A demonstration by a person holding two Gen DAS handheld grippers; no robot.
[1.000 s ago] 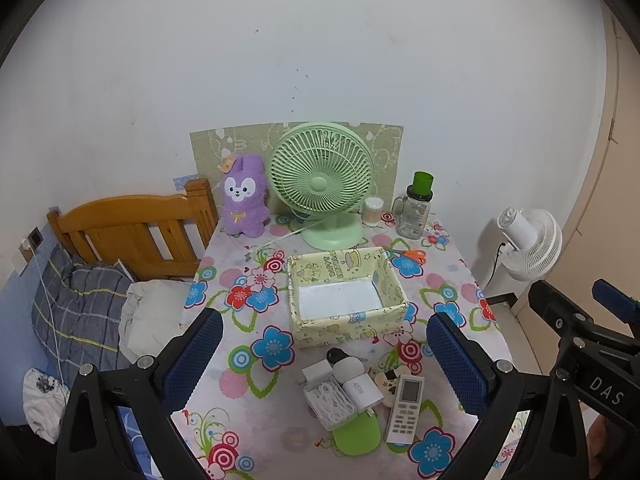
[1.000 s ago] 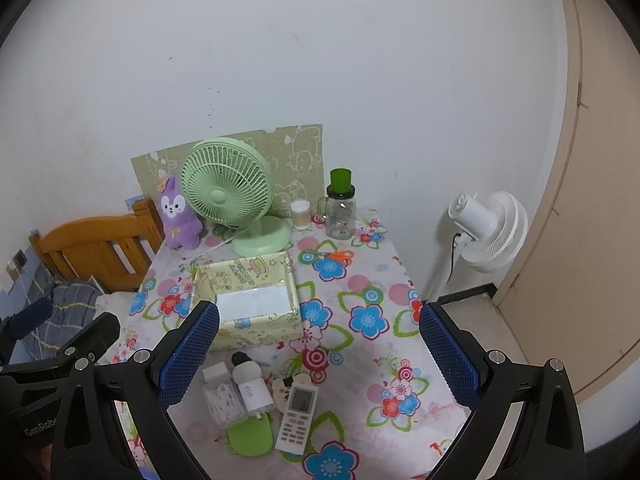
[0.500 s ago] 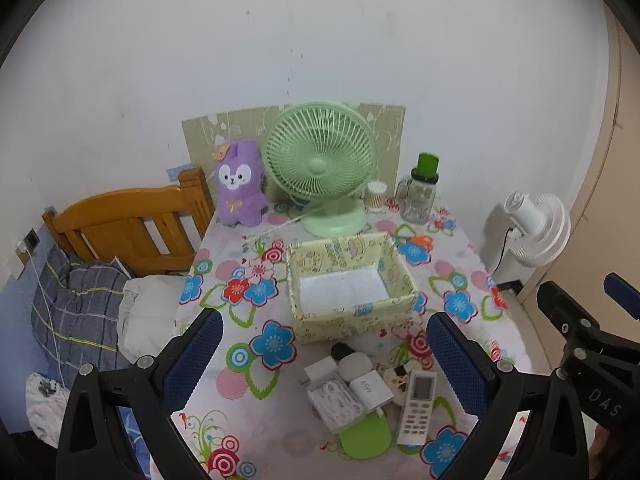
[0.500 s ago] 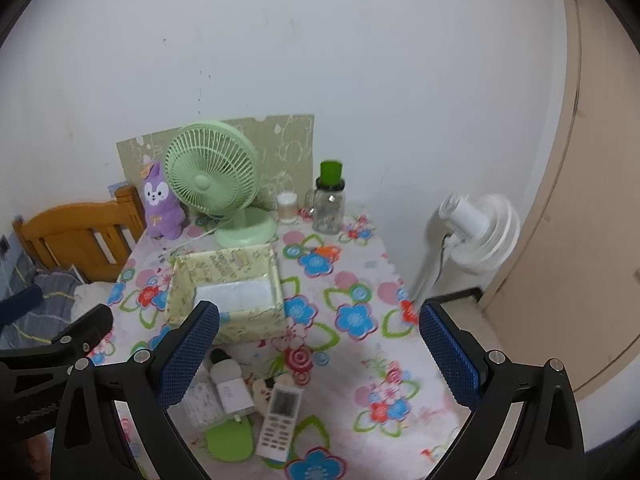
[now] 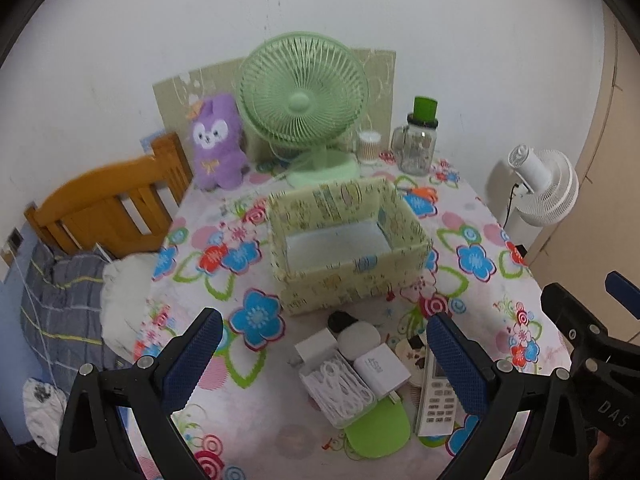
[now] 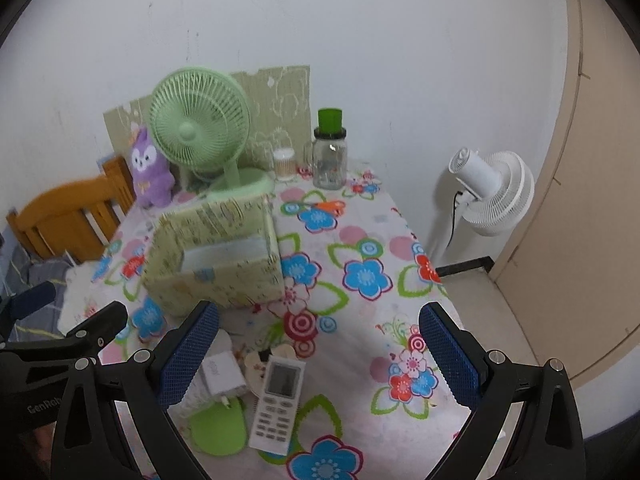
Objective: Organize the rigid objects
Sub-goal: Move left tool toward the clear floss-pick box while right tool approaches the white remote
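A: What was the state of the 2 tongs?

B: The left tongs [image 5: 320, 354] were spread wide and gripped nothing. The right tongs [image 6: 318, 356] were likewise spread wide and empty. Both hung above the near edge of the tabletop [image 5: 476, 240], clear of every item.

A: Where were the rigid objects?

B: They lay in 1 cluster on the flowered cloth, just in front of the yellow patterned box [image 5: 348, 240]. The cluster held a white remote control [image 6: 277, 398], a white charger block [image 5: 382, 368], a clear case of white parts [image 5: 340, 386], a green oval lid [image 5: 378, 428] and a white round item with a black end [image 5: 356, 330]. The case partly overlapped the lid. The remote lay at the right of the group.

A: What did the box contain?

B: Only its pale floor was visible.

A: What stood behind it?

B: A green desk fan [image 5: 304, 100], a purple plush toy [image 5: 218, 140], a small jar of cotton swabs [image 5: 368, 146] and a glass bottle with a green cap [image 5: 420, 136].
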